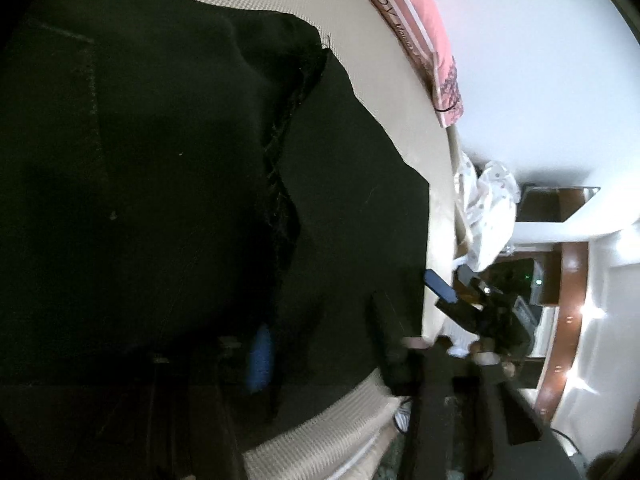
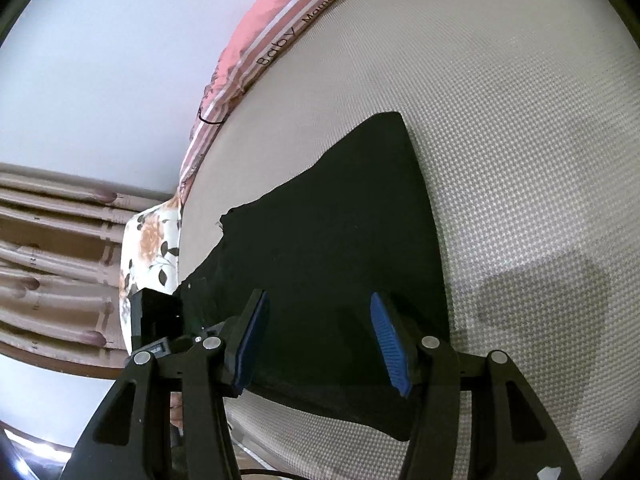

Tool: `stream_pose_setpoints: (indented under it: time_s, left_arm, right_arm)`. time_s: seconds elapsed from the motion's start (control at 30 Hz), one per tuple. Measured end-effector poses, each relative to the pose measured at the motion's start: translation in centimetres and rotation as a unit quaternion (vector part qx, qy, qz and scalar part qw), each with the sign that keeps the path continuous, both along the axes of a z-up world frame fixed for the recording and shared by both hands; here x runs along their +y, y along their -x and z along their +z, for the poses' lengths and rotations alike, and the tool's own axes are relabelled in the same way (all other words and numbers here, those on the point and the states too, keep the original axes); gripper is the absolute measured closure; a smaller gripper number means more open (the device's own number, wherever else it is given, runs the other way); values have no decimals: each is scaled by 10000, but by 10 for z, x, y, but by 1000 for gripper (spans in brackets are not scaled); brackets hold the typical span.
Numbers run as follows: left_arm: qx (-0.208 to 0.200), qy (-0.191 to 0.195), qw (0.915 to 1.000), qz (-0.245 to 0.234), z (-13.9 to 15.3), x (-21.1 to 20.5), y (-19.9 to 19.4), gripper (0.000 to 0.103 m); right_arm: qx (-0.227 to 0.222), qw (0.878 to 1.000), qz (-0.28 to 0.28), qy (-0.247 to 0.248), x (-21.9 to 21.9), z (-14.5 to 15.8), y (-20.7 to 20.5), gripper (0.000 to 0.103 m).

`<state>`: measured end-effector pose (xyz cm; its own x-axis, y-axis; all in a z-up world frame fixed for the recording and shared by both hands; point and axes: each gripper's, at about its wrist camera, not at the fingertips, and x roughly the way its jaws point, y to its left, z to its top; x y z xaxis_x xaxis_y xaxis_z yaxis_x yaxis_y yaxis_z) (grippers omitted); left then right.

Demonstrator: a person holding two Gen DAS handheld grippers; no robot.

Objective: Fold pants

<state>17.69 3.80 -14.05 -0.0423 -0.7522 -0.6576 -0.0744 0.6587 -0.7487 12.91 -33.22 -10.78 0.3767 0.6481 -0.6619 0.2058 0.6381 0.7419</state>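
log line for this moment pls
step: fold pants | right gripper: open, over black pants | left gripper: unclear, dark | surface: beige mattress

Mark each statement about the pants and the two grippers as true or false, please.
1. The pants are black. True.
2. The right gripper is shut on the pants. False: its jaws stand wide open above the cloth.
3. The pants lie on a textured beige mattress. True.
4. A blue blanket lies along the mattress's far edge. False: the blanket there is pink with stripes.
5. The left gripper is over dark cloth. True; whether it is open is unclear.
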Motion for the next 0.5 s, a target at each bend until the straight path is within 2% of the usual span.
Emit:
stream_pose_setpoints:
  time_s: [0.03,0.17,0.33,0.4,0.5]
  left_arm:
    - [1,-216,9997,-76,-3,-4,2,95]
    - [-503,-501,9974,-76,11,-5,13,99]
    - [-1081,-519,9928,52,39,5,24,100]
    - [-1115,-644,9917,24,34,10,29,100]
    - [-915,-771,9928,74,14,12,34,99]
  right_arm:
    - [-1,10000,5,10,0,0,0,52]
    - [-57,9999,39,99,1,5,2,52]
    - [-156,9996,100,202,4,13,1,52]
    - [-129,9997,120,188,6,12,3,52]
    - [-4,9994,183,282,13,4,4,52]
